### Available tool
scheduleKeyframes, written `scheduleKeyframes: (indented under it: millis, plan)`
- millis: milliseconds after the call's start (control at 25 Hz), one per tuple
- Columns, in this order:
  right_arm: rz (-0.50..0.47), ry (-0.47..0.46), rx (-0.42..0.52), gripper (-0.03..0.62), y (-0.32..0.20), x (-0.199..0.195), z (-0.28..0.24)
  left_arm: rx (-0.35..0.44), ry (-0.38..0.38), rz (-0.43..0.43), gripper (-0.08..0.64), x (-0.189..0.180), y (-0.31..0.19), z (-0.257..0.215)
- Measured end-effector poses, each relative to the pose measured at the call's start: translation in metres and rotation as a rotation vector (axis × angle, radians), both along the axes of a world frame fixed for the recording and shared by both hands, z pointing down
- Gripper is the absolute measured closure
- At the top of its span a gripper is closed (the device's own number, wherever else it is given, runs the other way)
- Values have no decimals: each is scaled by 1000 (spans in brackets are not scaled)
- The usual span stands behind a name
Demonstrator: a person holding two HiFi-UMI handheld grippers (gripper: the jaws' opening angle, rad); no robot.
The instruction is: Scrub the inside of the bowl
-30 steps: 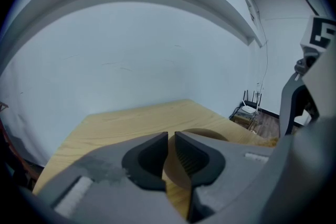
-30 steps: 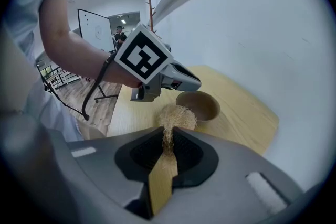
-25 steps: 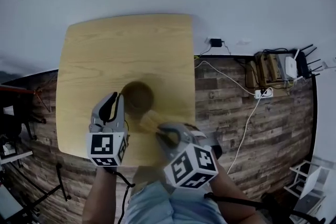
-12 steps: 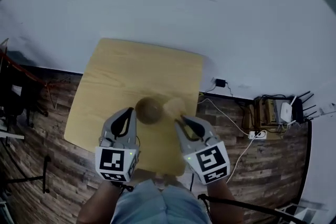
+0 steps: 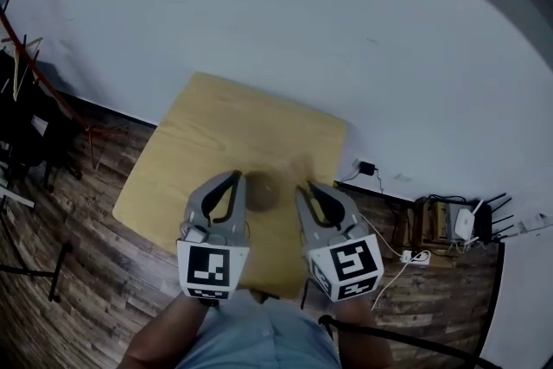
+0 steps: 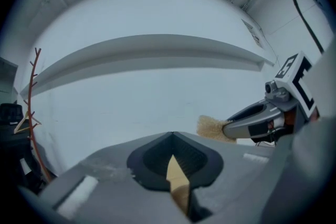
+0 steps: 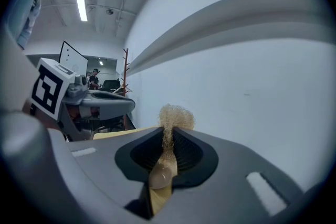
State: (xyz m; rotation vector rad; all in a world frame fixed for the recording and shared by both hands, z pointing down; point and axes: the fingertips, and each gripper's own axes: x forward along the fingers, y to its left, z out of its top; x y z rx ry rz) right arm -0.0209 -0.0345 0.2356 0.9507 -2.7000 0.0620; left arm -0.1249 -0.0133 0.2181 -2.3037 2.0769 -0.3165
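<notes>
While the dark, round bowl [image 5: 262, 190] sits on the pale wooden bench [image 5: 207, 134], a square top with rounded corners, both grippers are held side by side over the near half of it. In the head view the bowl shows between their tips. The right gripper [image 7: 169, 131] has its ribbed black pads pressed onto a scrubber [image 7: 176, 115], a pale, wiry tuft that sticks out beyond the jaw tips. The left gripper [image 6: 171, 136] has its jaws pressed together on nothing, with only a thin sliver of bench wood showing through the slit. Both grippers point forward at the plain white wall [image 5: 285, 30], roughly parallel, each marker cube toward the person. Whether the left gripper touches the bowl cannot be told.
</notes>
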Motion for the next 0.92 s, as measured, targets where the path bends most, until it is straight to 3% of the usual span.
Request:
scheduleKeyframes:
  millis: [920]
  plan:
    - [-7,-37,101,538,-9,-2,-31,40,-13,-23,540,-3,-8,-16]
